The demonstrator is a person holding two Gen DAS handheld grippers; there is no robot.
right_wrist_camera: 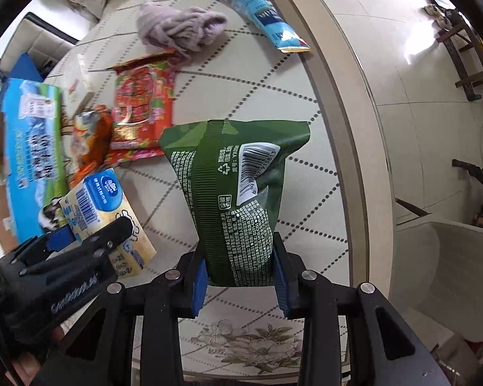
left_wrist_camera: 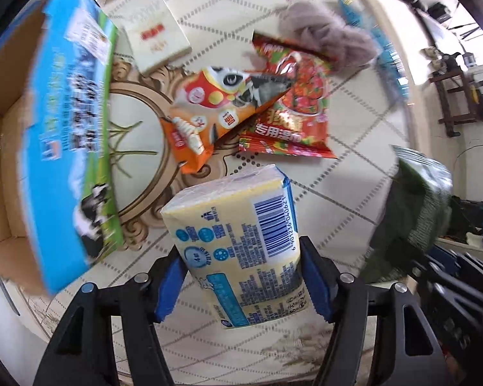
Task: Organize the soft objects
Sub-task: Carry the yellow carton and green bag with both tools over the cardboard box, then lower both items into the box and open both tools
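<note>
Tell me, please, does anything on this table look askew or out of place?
Yes: the orange snack bag lies crooked, overlapping the red packet. The blue pouch juts past the table edge. Nothing appears spilled or torn.

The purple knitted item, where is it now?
In the right wrist view, the purple knitted item lies on the table's far side, between the red packet and the blue packet.

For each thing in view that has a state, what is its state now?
left gripper: shut on tissue pack
tissue pack: held, lifted
right gripper: shut on green bag
green bag: held, lifted
cardboard box: open
red packet: lying flat
purple yarn: lying loose
</note>
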